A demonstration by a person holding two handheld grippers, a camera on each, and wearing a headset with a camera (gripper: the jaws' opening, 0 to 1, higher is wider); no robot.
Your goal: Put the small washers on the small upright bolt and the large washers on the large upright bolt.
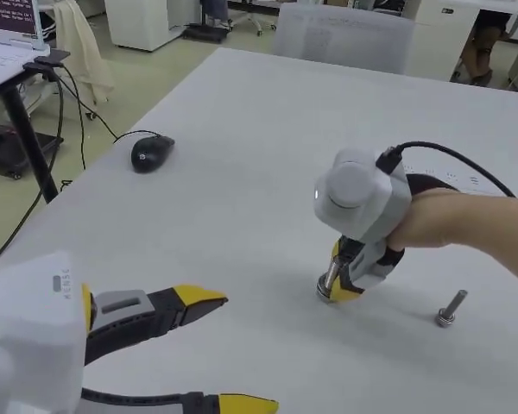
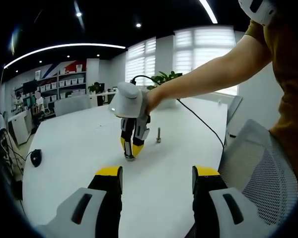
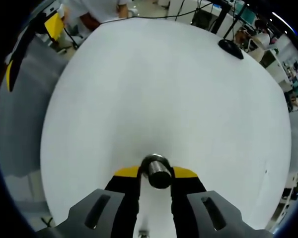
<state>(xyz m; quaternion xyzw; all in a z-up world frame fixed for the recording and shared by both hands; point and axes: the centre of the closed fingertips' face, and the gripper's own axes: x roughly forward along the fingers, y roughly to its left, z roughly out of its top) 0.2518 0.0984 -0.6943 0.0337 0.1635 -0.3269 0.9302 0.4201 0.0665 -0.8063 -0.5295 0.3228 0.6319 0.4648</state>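
Note:
The large upright bolt [image 1: 330, 278] stands on the white table [image 1: 242, 172], with what looks like washers at its foot. My right gripper [image 1: 338, 289] points straight down and is shut on it; in the right gripper view the bolt's top [image 3: 159, 174] sits pinched between the yellow fingertips [image 3: 129, 172]. To its right, apart from both grippers, is the small upright bolt [image 1: 450, 309]. At the near left my left gripper [image 1: 237, 352] is open and holds nothing. From the left gripper [image 2: 157, 173], the right gripper [image 2: 130, 148] and the small bolt [image 2: 159, 135] lie ahead.
A black mouse [image 1: 150, 153] with its cable lies at the table's left side. A mesh chair [image 1: 341, 34] stands at the far edge, and a laptop [image 1: 9, 34] rests on a side stand at the far left. A person's arm [image 1: 466, 224] reaches in from the right.

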